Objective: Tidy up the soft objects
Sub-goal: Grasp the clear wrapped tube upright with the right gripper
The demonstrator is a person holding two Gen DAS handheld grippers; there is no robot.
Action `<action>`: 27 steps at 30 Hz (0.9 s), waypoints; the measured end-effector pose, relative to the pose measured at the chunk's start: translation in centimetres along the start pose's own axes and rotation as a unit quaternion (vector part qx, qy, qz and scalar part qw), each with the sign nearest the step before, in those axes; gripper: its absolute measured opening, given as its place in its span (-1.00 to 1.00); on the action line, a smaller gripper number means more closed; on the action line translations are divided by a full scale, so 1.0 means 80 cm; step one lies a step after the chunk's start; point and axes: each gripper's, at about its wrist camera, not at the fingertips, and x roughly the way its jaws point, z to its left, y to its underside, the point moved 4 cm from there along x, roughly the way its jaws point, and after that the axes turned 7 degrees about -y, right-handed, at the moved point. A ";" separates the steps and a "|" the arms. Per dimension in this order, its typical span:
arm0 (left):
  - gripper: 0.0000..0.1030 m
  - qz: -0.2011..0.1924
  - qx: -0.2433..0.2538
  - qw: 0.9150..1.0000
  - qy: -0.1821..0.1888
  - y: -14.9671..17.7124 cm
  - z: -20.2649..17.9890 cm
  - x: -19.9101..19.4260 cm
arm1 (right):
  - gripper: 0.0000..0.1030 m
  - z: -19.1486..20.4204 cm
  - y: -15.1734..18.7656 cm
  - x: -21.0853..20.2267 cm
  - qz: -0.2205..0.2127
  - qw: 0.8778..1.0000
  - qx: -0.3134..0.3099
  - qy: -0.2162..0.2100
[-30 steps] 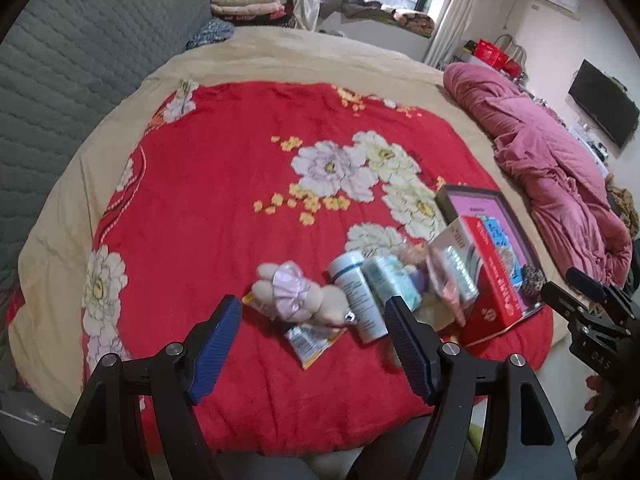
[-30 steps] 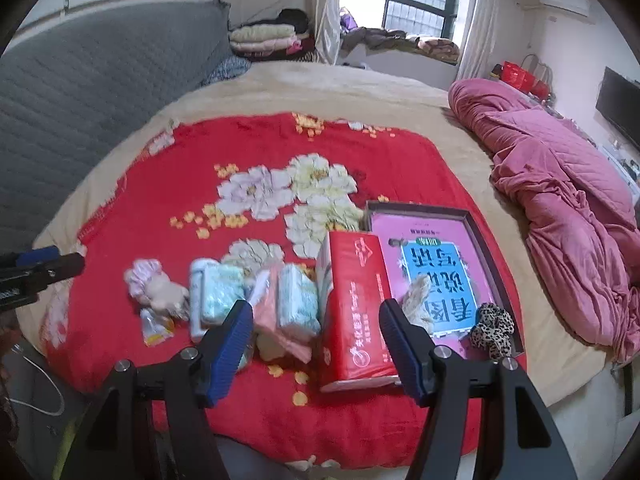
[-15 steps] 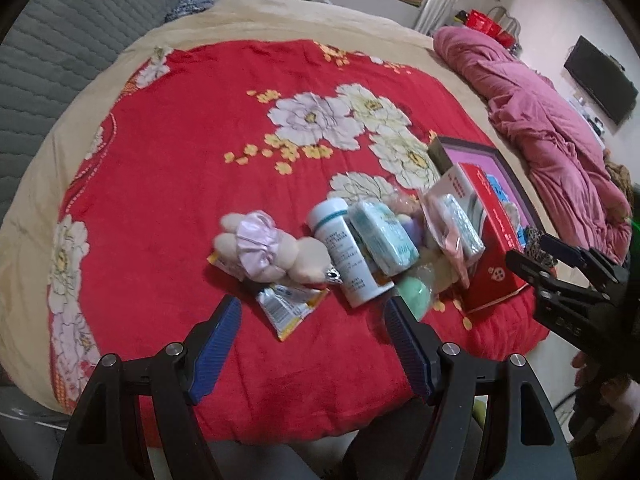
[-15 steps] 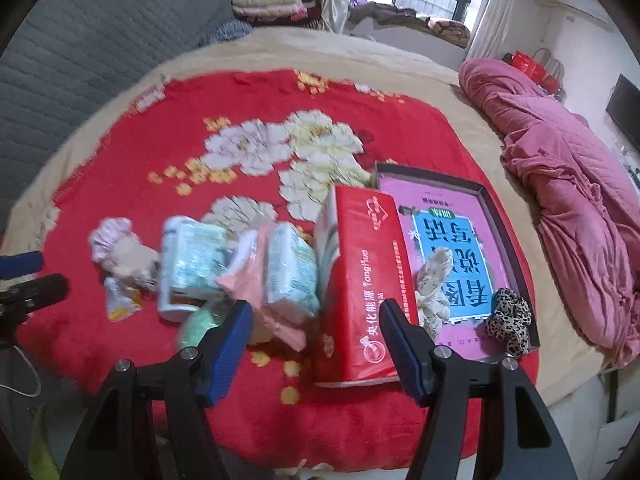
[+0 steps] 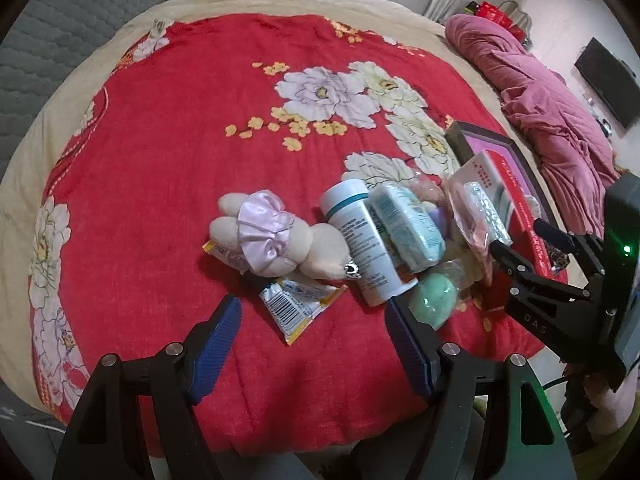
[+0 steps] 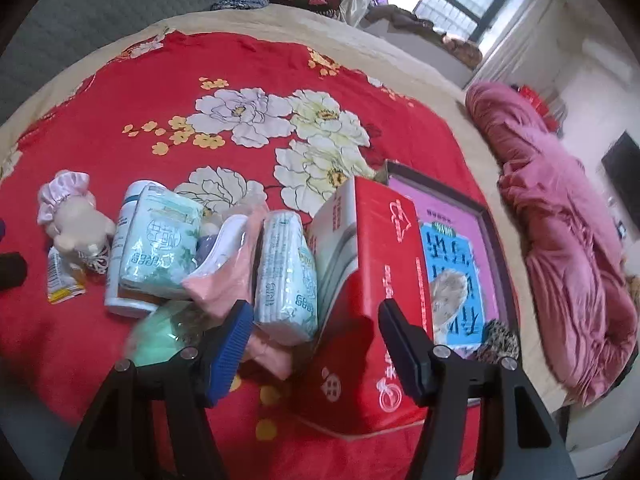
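A cream plush toy with a pink frill [image 5: 276, 240] [image 6: 74, 216] lies on the red flowered blanket [image 5: 180, 140], over a yellow sachet [image 5: 296, 304]. Beside it lie a white bottle [image 5: 360, 240], two pale green tissue packs [image 6: 160, 248] [image 6: 286, 276], a pink pouch [image 6: 228, 272] and a green ball [image 5: 434, 296]. A red tissue box [image 6: 372, 280] stands next to them. My left gripper [image 5: 312, 340] is open, just short of the sachet. My right gripper [image 6: 316, 344] is open, fingers straddling the red box's near end.
A dark-framed tray [image 6: 492, 240] with a pink and blue printed sheet holds a leopard scrunchie [image 6: 500, 340] and a pale fluffy item [image 6: 448, 292]. A pink quilt [image 6: 560, 220] lies at the right. A grey padded headboard [image 5: 48, 40] runs along the left.
Both grippers have moved forward and lower toward the pile. The objects now look larger and closer. Both stay open and nothing was picked up.
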 end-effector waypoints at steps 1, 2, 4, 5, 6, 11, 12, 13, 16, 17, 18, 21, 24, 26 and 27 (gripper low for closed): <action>0.46 0.001 0.000 1.000 0.000 0.000 0.001 0.002 | 0.25 0.001 -0.002 0.001 -0.005 1.000 -0.006 0.007; 0.46 0.003 0.000 1.000 0.000 0.000 0.001 0.005 | 0.23 0.003 -0.003 0.002 -0.006 1.000 -0.011 0.012; 0.46 0.006 -0.001 1.000 0.002 0.000 0.002 0.008 | 0.18 0.009 -0.007 0.007 -0.003 0.999 -0.029 0.024; 0.46 0.007 -0.002 1.000 0.002 0.000 0.003 0.010 | 0.16 0.012 -0.009 0.009 -0.002 0.999 -0.038 0.031; 0.46 0.007 -0.003 1.000 0.002 -0.001 0.004 0.012 | 0.07 0.017 -0.012 0.012 -0.002 0.998 -0.053 0.039; 0.46 0.006 -0.004 1.000 0.001 -0.005 0.011 0.018 | -0.39 0.027 -0.021 0.034 0.022 0.997 -0.062 0.045; 0.46 0.005 -0.005 1.000 0.000 -0.006 0.014 0.019 | -0.65 0.026 -0.022 0.039 0.025 0.998 -0.051 0.038; 0.46 0.005 -0.006 1.000 0.001 -0.007 0.016 0.020 | -0.67 0.023 -0.022 0.039 0.024 0.999 -0.039 0.030; 0.46 0.008 -0.019 1.000 0.009 -0.009 0.026 0.028 | -0.67 0.009 -0.022 0.034 0.018 1.000 0.007 -0.011; 0.46 0.008 -0.023 1.000 0.008 -0.010 0.030 0.031 | -0.67 0.001 -0.022 0.032 0.015 0.999 0.028 -0.029; 0.46 0.007 -0.028 1.000 0.008 -0.012 0.034 0.034 | -0.67 -0.004 -0.021 0.030 0.015 0.998 0.041 -0.042; 0.46 0.017 -0.056 0.998 0.022 -0.017 0.046 0.045 | -0.67 -0.026 -0.018 0.025 0.011 0.989 0.102 -0.101; 0.46 0.016 -0.072 0.997 0.020 -0.028 0.054 0.055 | -0.67 -0.041 -0.015 0.018 0.006 0.983 0.135 -0.126; 0.46 0.023 -0.081 0.996 0.023 -0.037 0.058 0.065 | -0.67 -0.048 -0.014 0.013 -0.001 0.978 0.149 -0.143; 0.46 0.027 -0.087 0.995 0.025 -0.040 0.060 0.070 | -0.67 -0.051 -0.014 0.011 -0.003 0.977 0.153 -0.148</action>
